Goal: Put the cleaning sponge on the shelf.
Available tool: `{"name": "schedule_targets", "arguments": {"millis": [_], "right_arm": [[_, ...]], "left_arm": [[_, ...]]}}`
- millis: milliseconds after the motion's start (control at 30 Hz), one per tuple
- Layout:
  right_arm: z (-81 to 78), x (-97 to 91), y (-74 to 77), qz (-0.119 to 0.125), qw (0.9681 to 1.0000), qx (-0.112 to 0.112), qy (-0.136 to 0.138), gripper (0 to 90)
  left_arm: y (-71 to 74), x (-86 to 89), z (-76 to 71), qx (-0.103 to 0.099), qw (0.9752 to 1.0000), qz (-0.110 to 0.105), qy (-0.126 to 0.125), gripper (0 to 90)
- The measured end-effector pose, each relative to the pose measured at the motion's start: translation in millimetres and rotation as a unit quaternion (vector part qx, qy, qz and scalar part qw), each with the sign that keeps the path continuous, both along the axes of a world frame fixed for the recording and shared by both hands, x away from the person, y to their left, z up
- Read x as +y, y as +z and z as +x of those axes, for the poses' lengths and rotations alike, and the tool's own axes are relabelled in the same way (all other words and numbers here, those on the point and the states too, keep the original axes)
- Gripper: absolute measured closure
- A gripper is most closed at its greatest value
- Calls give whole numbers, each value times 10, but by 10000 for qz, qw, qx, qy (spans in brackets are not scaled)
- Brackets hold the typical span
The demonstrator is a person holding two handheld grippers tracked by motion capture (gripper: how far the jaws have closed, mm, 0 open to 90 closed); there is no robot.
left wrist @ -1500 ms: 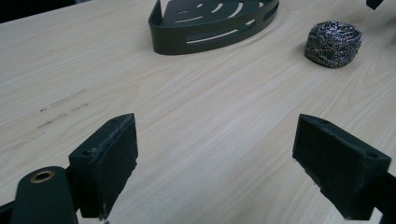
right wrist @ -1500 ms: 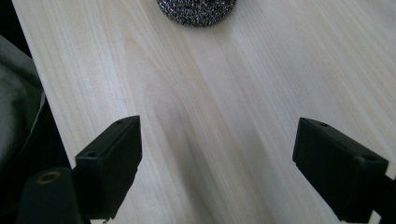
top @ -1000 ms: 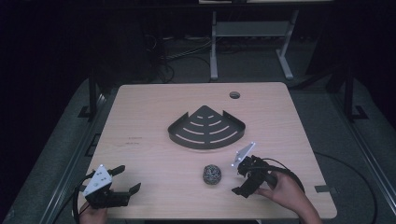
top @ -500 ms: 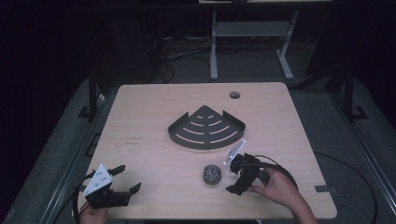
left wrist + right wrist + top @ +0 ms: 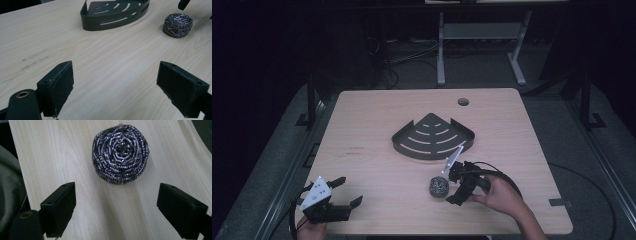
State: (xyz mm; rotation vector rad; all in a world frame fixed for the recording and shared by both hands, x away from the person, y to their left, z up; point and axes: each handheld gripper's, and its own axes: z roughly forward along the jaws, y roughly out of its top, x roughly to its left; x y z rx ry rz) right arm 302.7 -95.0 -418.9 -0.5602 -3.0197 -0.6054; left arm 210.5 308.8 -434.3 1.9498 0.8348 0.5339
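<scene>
Right claw closing in on the scouring ball.

Left claw [image 5: 343, 192] rests wide open, empty, unmoved. Right claw [image 5: 451, 186], jaws wide, has slid leftward over the last second; the scouring ball [image 5: 120, 153] now lies just ahead, centred between them, ready for grasping. The rack [image 5: 433, 136] sits beyond on the worktop [image 5: 362, 125].
</scene>
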Motion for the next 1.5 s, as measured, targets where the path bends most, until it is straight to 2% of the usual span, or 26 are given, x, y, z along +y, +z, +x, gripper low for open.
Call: {"name": "schedule_targets", "arguments": {"millis": [700,1367,1500], "right_arm": [[139,228,-68,-50,9996,210,154,154],[190,423,-98,-317,9990,119,294,160],[203,437,-112,-361,9988,119,314,195]], "left_arm": [[6,9,1,-22,10000,-15,-2,133],[18,18,-3,-45,10000,-44,14,133],[19,20,-1,-47,10000,-54,15,133]]}}
